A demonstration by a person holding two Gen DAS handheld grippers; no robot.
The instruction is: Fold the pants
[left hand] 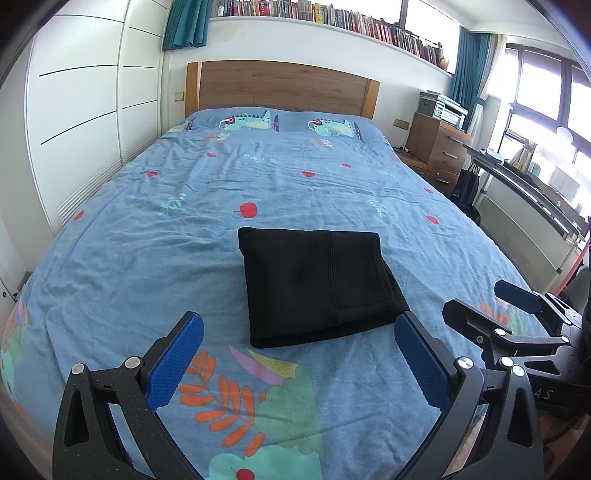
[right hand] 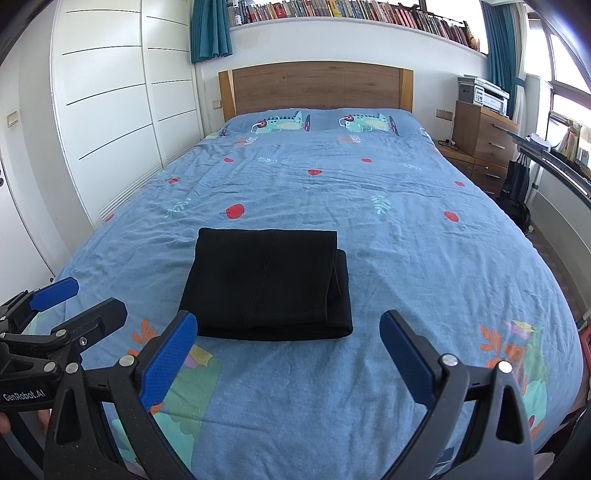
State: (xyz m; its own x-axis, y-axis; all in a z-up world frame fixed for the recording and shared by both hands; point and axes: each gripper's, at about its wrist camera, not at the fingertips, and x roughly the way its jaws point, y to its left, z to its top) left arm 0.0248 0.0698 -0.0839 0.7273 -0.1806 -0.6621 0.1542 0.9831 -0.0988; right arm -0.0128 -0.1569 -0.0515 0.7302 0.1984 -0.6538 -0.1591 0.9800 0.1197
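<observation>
Black pants (left hand: pixel 319 284) lie folded into a compact rectangle on the blue printed bedspread (left hand: pixel 147 236), toward the foot half of the bed, folded edge nearest the cameras, a lower layer peeking out along the right side. In the right wrist view the pants (right hand: pixel 266 282) sit just ahead of and left of centre. Left gripper (left hand: pixel 299 332) held low over the bedspread, pointing toward the wooden headboard (left hand: pixel 282 86), jaws spread wide, blue pads (left hand: pixel 177 363) empty, nothing between them; its right fingertip appears just beside the pants' near right corner, contact not clear. Right gripper (right hand: pixel 288 328) in a like pose, level, aimed up the bed, jaws wide apart and empty, its left pad (right hand: pixel 168 362) near the pants' front left corner. Each gripper shows in the other's view: right one at the right edge of the left view, left gripper (right hand: pixel 74 302) at the left edge of the right view, also parted. The two are side by side, close together. White wardrobe (left hand: pixel 85 122) left of the bed, bookshelf (left hand: pixel 332 16) above the headboard.
</observation>
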